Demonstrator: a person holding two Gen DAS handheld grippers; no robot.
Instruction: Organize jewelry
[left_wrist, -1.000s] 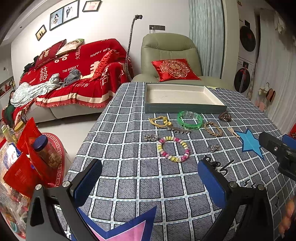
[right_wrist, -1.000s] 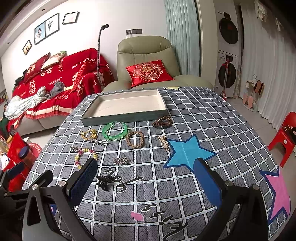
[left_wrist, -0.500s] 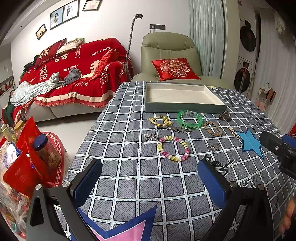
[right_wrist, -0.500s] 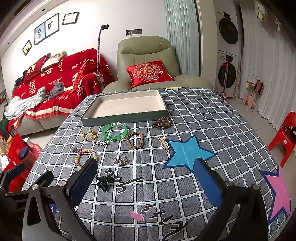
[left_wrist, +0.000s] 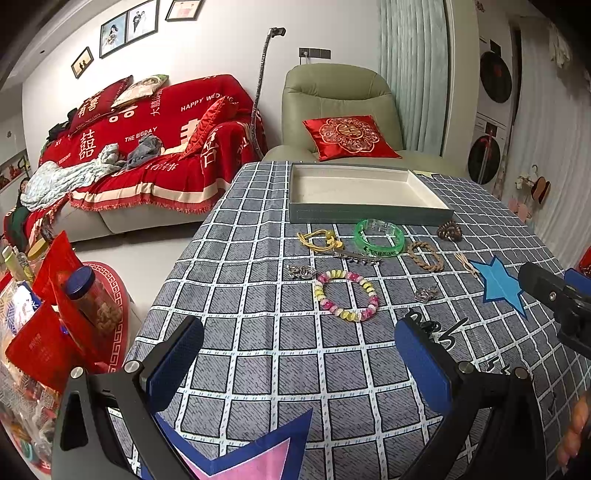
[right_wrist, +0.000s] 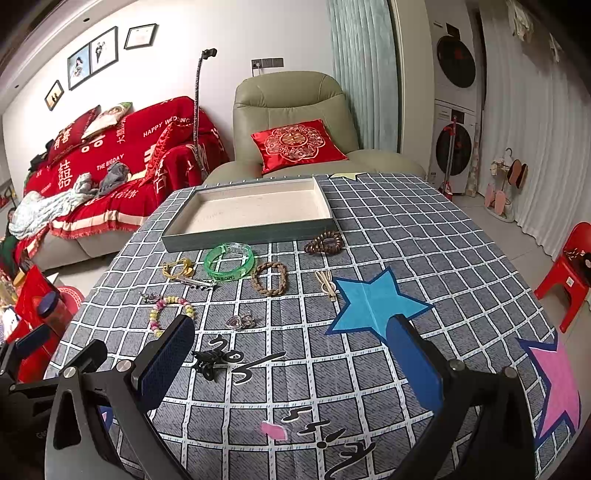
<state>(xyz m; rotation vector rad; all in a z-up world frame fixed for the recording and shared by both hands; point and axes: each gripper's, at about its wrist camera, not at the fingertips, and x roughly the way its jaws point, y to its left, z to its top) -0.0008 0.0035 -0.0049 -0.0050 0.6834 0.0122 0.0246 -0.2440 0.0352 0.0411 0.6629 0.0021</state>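
While both grippers hover low over the near part of the checked tablecloth, the jewelry lies ahead of them, spread in front of the shallow grey tray, which sits empty at the far end of the table. The left gripper has its blue pads spread wide with nothing between them, and the beaded bracelet lies just beyond its fingertips. The right gripper is likewise spread apart and empty; a black hair claw rests just beside its left pad. Just in front of the tray's near wall lie the green bangle, a yellow cord bracelet to the tray's left-front, a braided brown bracelet and a dark coiled hair tie near the tray's right corner. A silver hair clip lies in front of the bangle, and a small silver charm sits between the tray and the right gripper. Bare cloth stretches between both grippers and the jewelry row, and to the tray's right, out to the table's curved edge. The right view alone shows the pale clip touching the blue star patch clearly, plus a red plastic chair past the table edge. The left view alone shows a red stool with jars beside the table's left edge, and another silver charm by the beads.
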